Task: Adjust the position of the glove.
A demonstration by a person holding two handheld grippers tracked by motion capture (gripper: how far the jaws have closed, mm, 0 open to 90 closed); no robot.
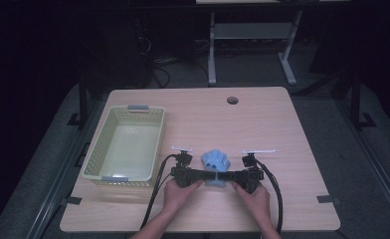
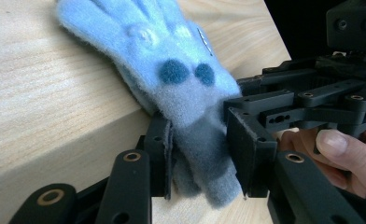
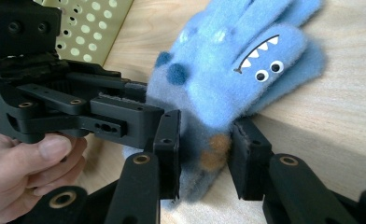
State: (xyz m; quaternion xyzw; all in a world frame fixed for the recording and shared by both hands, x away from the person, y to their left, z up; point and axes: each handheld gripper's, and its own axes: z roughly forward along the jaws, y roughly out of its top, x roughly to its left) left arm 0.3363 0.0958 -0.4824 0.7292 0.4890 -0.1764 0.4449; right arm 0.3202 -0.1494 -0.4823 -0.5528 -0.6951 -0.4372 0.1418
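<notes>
Both your left gripper (image 1: 203, 175) and right gripper (image 1: 231, 176) have their jaws narrowed onto the cuff of the blue glove (image 1: 216, 163) lying mid-table; lifting it toward the basket (image 1: 105, 171) likely remains.

From above the near edge we look forward and down over the whole counter (image 1: 262, 114). Our two tool cameras sit low and very close, facing each other across the blue monster glove (image 2: 172, 79), which both share.
</notes>
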